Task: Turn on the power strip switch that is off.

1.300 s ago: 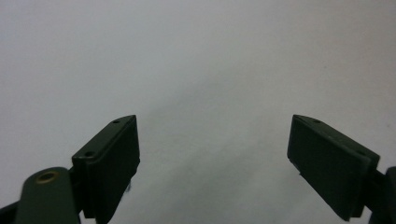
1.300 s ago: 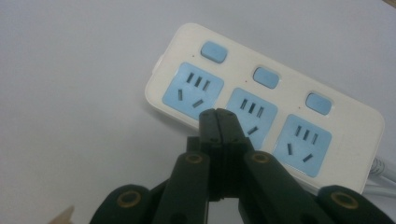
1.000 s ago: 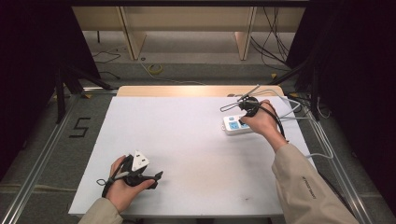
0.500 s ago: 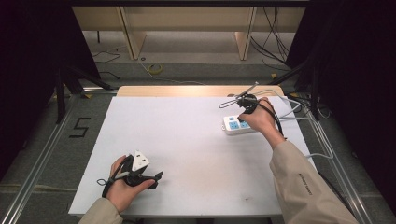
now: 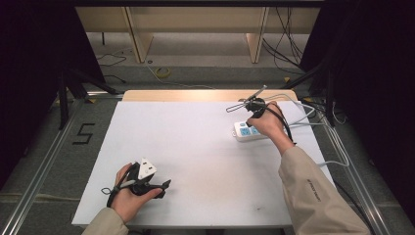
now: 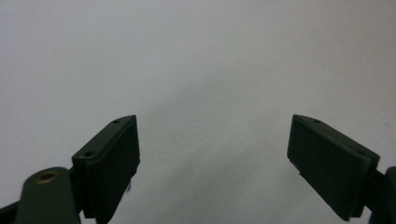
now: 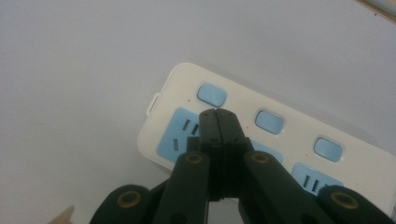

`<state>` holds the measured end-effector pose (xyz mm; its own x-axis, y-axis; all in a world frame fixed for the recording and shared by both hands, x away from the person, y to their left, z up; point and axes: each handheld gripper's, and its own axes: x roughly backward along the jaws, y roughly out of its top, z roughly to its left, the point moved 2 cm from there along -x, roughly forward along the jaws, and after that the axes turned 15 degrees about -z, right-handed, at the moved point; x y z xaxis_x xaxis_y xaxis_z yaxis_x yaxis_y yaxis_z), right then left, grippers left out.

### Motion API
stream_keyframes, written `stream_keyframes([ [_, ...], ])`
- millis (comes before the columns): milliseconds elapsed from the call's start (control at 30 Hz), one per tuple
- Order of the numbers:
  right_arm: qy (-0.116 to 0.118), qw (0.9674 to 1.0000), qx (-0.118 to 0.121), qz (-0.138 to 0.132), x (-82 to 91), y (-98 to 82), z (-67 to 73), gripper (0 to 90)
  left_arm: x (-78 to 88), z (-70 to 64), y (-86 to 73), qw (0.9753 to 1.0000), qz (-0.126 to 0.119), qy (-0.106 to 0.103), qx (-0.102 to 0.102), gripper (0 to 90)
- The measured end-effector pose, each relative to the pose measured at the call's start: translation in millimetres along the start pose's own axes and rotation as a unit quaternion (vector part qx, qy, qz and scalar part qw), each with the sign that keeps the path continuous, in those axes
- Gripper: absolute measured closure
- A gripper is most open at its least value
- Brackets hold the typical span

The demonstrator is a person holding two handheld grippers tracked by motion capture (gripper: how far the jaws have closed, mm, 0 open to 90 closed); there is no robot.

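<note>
A: High view: power strip (image 5: pixel 250 131) sits far right on the white table (image 5: pixel 195 147). Right gripper (image 5: pixel 247 113) is over its left end. Left gripper (image 5: pixel 164 184) is parked near left, well apart.

B: Left gripper view?

A: Jaws spread wide, nothing between them, bare table under them.

B: Right gripper view?

A: Jaws clenched together, holding nothing. Tips right at the first blue switch (image 7: pixel 211 94) on the strip; contact, can't tell.

B: Progress?

A: My read: lined up to poke that switch. Two more switches further along look untouched. Press not confirmed.
</note>
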<state>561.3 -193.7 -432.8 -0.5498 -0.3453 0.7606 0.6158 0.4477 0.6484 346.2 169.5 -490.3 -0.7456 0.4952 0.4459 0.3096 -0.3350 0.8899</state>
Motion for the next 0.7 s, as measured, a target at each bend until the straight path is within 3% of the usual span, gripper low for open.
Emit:
stream_keyframes([
  [700,-0.004,0.9999,-0.010,-0.004,-12.3,8.9,-1.3,90.0,0.1,-0.2,-0.1,1.0000,0.000,-0.001,-0.001,16.6],
])
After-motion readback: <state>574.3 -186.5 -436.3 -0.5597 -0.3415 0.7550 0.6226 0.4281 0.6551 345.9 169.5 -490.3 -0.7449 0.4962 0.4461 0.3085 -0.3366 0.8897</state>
